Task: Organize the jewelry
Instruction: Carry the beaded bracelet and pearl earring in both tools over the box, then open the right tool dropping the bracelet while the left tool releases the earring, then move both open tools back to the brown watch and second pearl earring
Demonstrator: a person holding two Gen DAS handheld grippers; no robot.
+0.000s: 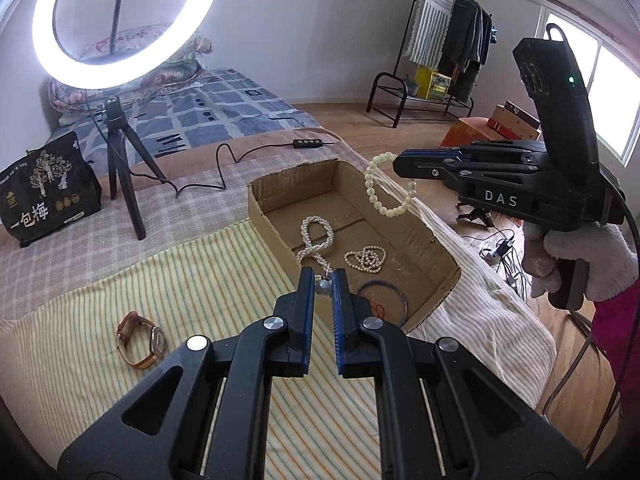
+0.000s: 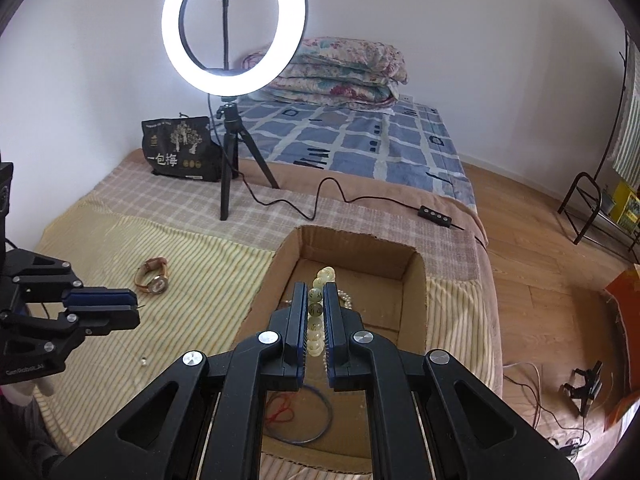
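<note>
A cardboard box lies on the bed with pearl necklaces, a smaller pearl strand and a blue ring with a red cord inside. My right gripper is shut on a pale green bead bracelet, held above the box. My left gripper is shut on a small pearl earring near the box's near edge. A brown-strapped watch lies on the striped cloth. A loose pearl lies there too.
A ring light on a tripod stands behind the box, with its cable and controller on the bed. A black snack bag stands at the back left. The bed edge drops to the wooden floor on the right.
</note>
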